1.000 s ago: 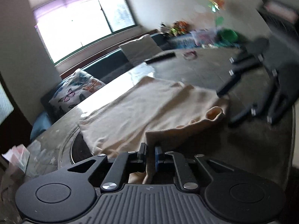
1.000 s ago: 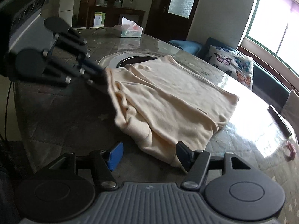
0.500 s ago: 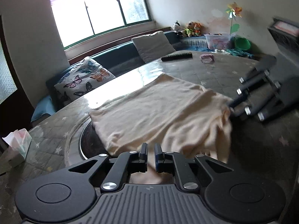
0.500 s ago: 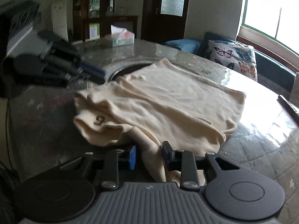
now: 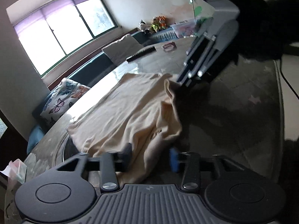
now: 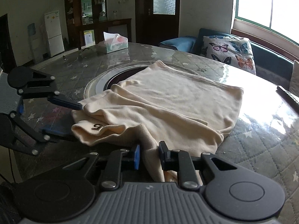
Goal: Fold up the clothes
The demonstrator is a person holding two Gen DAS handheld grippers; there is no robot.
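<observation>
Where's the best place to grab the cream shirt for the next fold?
Take the cream shirt at its rolled edge by the "5" mark, coming in low from the near side. That edge is bunched and stands off the table; the rest lies flat, probably hard to pinch.

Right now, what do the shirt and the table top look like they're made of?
Shirt: soft cream knit, likely cotton jersey; matte, with limp folds and a ribbed-looking hem. Table: grey quilted cloth with stars, apparently under a clear glossy sheet, glass or plastic, given the bright window glare. Which of the two, the pictures leave open.
</observation>
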